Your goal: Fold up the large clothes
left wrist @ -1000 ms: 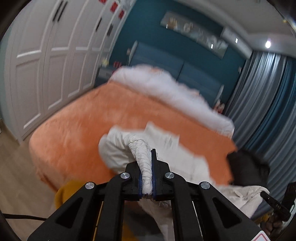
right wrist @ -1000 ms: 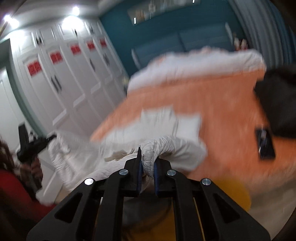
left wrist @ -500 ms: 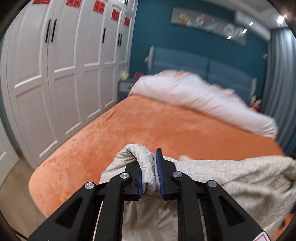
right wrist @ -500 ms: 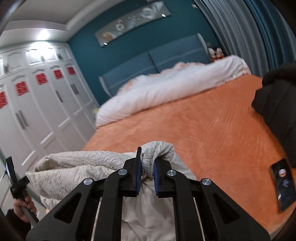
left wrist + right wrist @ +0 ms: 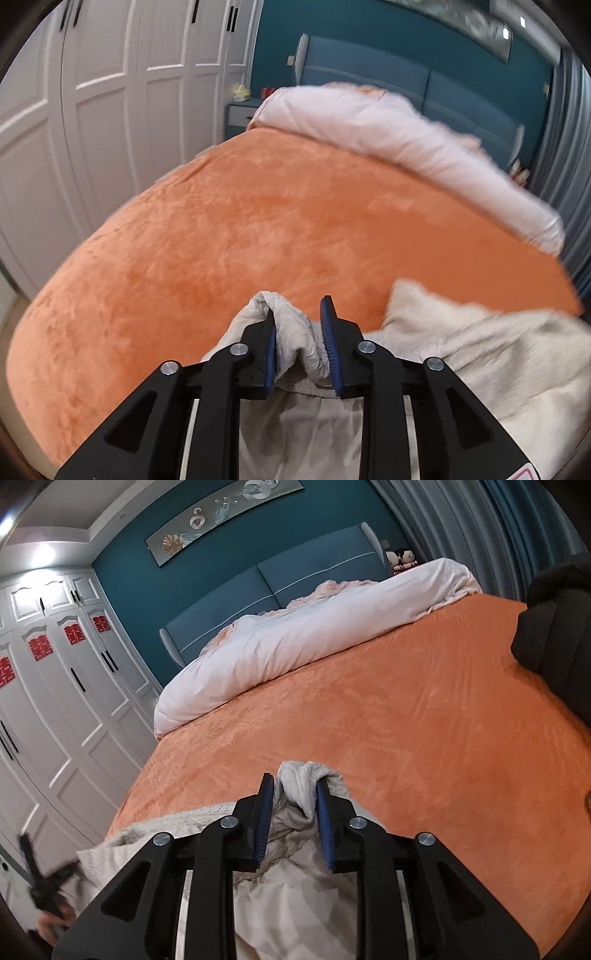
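Note:
A large cream crinkled garment (image 5: 461, 343) lies along the near edge of the orange bed (image 5: 258, 221). In the left wrist view my left gripper (image 5: 300, 312) has its jaws parted, with a bunched fold of the garment (image 5: 295, 332) still lying loose between them. In the right wrist view my right gripper (image 5: 293, 790) also has its jaws parted, with a bunched corner of the same garment (image 5: 301, 786) between them, over the bed (image 5: 369, 720). The rest of the garment (image 5: 177, 830) stretches left toward the other gripper's handle (image 5: 44, 882).
A white duvet (image 5: 314, 627) is heaped at the head of the bed by the blue headboard (image 5: 280, 579). Dark clothing (image 5: 554, 627) lies on the bed's right side. White wardrobes (image 5: 92, 92) stand along the left; grey curtains (image 5: 480, 528) hang on the right.
Both grippers swung up over the bed with the garment, then their jaws spread apart; the fabric that was pinched tight now sits loose between the pads, with the garment on the bed edge.

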{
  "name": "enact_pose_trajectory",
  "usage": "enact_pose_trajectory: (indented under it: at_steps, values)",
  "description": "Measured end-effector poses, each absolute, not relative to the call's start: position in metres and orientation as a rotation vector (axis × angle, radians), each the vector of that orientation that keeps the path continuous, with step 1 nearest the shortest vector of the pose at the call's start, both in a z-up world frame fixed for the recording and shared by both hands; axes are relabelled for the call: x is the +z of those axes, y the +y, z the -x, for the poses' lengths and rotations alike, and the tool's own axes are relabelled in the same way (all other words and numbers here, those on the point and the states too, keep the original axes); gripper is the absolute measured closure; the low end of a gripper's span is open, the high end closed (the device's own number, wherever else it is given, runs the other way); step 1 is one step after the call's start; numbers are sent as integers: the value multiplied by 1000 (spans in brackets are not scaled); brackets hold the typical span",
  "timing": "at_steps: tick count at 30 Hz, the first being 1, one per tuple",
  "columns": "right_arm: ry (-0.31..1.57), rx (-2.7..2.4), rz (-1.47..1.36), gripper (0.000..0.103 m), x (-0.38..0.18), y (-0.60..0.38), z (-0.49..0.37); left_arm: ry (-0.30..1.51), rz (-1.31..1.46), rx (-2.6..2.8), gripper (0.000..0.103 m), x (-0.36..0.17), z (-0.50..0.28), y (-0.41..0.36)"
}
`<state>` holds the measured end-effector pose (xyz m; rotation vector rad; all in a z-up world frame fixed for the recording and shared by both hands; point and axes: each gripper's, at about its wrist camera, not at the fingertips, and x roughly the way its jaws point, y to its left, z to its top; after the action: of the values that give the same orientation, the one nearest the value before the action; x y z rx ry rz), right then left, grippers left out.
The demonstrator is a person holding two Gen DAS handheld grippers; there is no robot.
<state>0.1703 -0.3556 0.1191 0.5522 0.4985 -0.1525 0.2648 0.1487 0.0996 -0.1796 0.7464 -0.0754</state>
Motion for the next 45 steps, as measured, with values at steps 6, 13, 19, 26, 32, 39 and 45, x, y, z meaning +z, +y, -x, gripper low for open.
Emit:
enact_pose_trajectory:
  at_steps: [6,13,19,26,32,39,45]
  values:
    - [403,-258,-572,67,132,-372,-153,441,165,213,23,178,-256,195]
    - [353,-139,-407,70,179,-321,-131,478,36,81,22,193,-224,146]
    - [567,73,-202,77,128,-218,-147,661,-92,-132,20,110,-198,46]
    - [765,17,-157,90,61,-227,-204,809,-148,-72,16,39,-226,31]
    - [787,-119,-243,90,45,-279,-243,862,-83,77,16,34,-283,65]
    - [855,-146,-329,91,8,-303,-273,973,-80,141,13,0,-342,83]
    - [862,-136,-367,92,-9,-302,-283,1036,7,189,7,-38,-362,90]
